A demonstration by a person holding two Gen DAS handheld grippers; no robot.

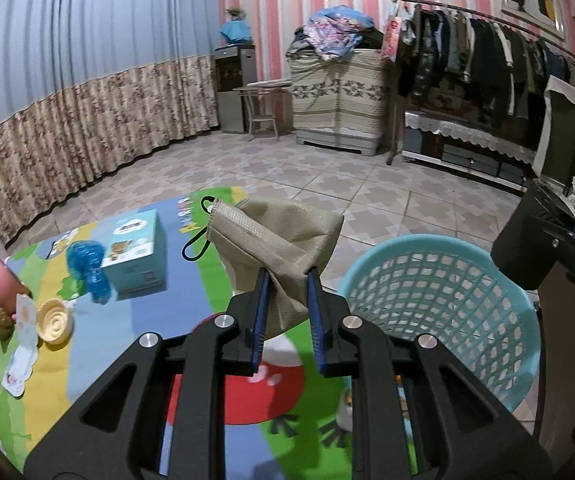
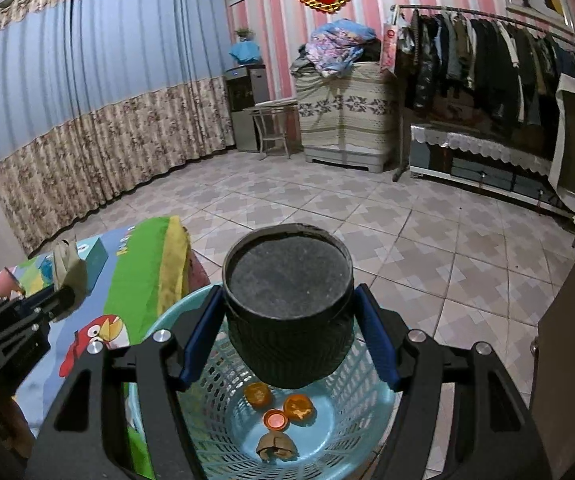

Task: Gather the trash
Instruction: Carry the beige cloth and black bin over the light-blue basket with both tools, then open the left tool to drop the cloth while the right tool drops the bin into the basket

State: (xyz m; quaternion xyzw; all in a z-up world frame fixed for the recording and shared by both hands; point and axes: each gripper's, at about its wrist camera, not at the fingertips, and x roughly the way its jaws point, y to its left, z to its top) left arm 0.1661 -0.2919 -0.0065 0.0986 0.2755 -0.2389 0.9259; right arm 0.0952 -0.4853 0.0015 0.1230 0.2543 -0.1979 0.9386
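Note:
My left gripper [image 1: 287, 276] is shut on a crumpled beige face mask [image 1: 283, 232] with black ear loops, held above the colourful cartoon mat [image 1: 135, 344], just left of the light blue mesh basket [image 1: 447, 292]. My right gripper [image 2: 287, 300] is shut on a black ribbed cup [image 2: 287, 312], held over the same basket [image 2: 367, 408]. On the basket floor lie orange peel pieces [image 2: 297, 408], an orange cap [image 2: 275, 419] and a brown shell scrap [image 2: 276, 446]. The left gripper with the mask [image 2: 67, 268] also shows at the left of the right wrist view.
On the mat lie a light blue carton [image 1: 137, 252], a crumpled blue wrapper [image 1: 89, 266], a cream round lid [image 1: 53, 320], a white wrapper [image 1: 21, 360] and a pink object [image 1: 3, 286]. A dark cabinet [image 2: 567, 360] stands right of the basket. Tiled floor [image 2: 367, 208] lies beyond.

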